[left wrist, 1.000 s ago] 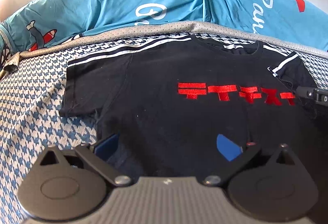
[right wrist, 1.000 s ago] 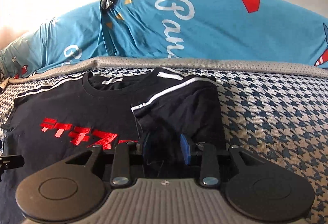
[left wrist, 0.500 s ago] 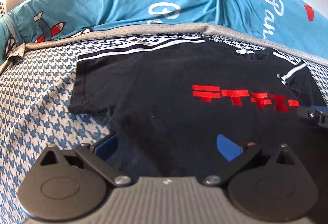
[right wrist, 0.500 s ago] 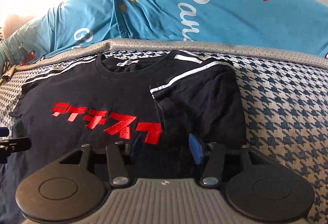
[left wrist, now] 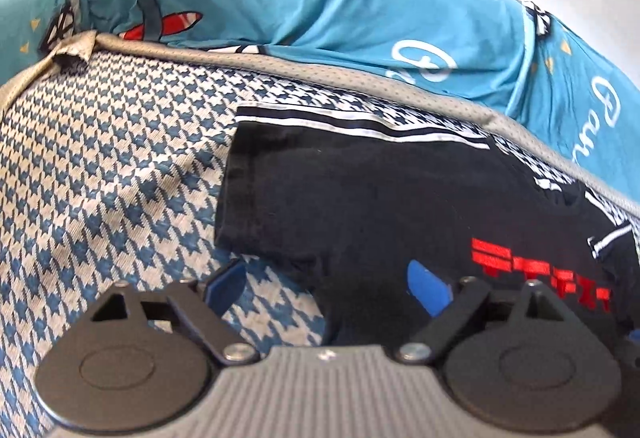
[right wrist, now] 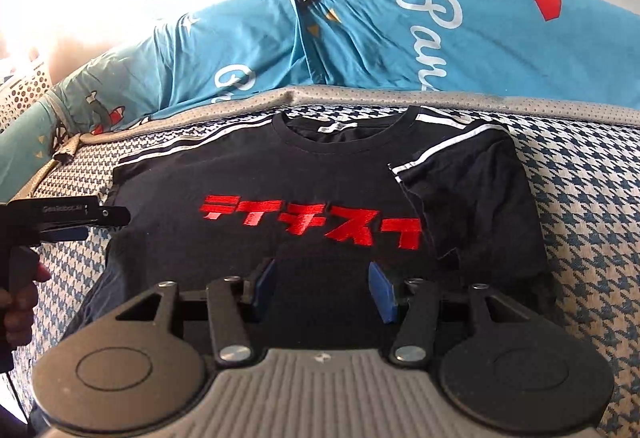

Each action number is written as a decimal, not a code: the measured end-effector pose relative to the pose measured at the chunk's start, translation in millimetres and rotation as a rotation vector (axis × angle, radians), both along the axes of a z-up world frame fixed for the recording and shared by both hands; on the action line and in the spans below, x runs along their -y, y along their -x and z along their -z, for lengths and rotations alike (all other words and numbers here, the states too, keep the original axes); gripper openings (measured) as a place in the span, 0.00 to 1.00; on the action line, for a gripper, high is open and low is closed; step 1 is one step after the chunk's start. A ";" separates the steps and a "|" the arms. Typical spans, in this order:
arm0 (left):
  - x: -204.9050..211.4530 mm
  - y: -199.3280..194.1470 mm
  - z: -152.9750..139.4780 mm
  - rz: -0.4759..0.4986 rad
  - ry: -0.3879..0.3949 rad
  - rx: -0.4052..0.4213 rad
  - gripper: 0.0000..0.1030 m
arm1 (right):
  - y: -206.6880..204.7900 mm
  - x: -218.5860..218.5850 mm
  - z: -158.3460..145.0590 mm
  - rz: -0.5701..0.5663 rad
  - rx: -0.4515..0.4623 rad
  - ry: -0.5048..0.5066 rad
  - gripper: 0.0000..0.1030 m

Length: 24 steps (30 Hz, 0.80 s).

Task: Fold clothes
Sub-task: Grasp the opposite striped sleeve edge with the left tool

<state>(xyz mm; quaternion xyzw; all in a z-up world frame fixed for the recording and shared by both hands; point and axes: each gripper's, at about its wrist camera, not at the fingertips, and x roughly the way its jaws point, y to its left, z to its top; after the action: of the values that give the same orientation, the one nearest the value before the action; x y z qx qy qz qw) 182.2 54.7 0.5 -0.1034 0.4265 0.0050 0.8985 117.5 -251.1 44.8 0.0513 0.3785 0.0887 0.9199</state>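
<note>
- Left wrist view: black T-shirt lies flat on the houndstooth bed cover, ahead of the left hand-held gripper and to its right. The jaws stand wide and have just been closing; the shirt's left side edge passes between the blue pads, which do not press on it. The unfolded left sleeve lies just ahead, spread outward, so this gripper seems placed to pick up that side and fold it inward.
- Beyond the shirt, a blue printed pillow lies along the bed's far edge, well clear of the work.
- Right wrist view: the right hand-held gripper hangs over the shirt's lower middle, below the red lettering, jaws partly apart with nothing clamped. Ahead and to its right, the right sleeve already lies folded over the body, which suggests this side is done.
- At the far left of the same view, the left hand-held gripper appears side-on in the person's hand, level with the shirt's left sleeve.
</note>
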 end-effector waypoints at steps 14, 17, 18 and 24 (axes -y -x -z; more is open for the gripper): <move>-71.2 -28.6 15.8 -0.177 0.259 -0.031 0.64 | -9.2 2.8 6.3 0.014 -0.027 0.005 0.49; -74.9 -30.4 17.4 -0.183 0.291 -0.016 0.64 | -9.3 1.6 6.5 0.011 -0.025 0.013 0.49; -76.3 -31.6 18.6 -0.183 0.308 -0.009 0.64 | -9.5 1.7 6.6 0.009 -0.024 0.012 0.49; -83.4 -40.9 24.6 -0.183 0.416 0.029 0.64 | -10.4 1.8 7.9 0.010 -0.027 0.017 0.49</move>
<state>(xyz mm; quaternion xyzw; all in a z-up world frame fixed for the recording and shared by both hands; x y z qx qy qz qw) 223.1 138.1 -24.1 -0.3249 0.3941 -0.0031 0.8597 128.0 -252.9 36.9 0.0464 0.3914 0.0802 0.9155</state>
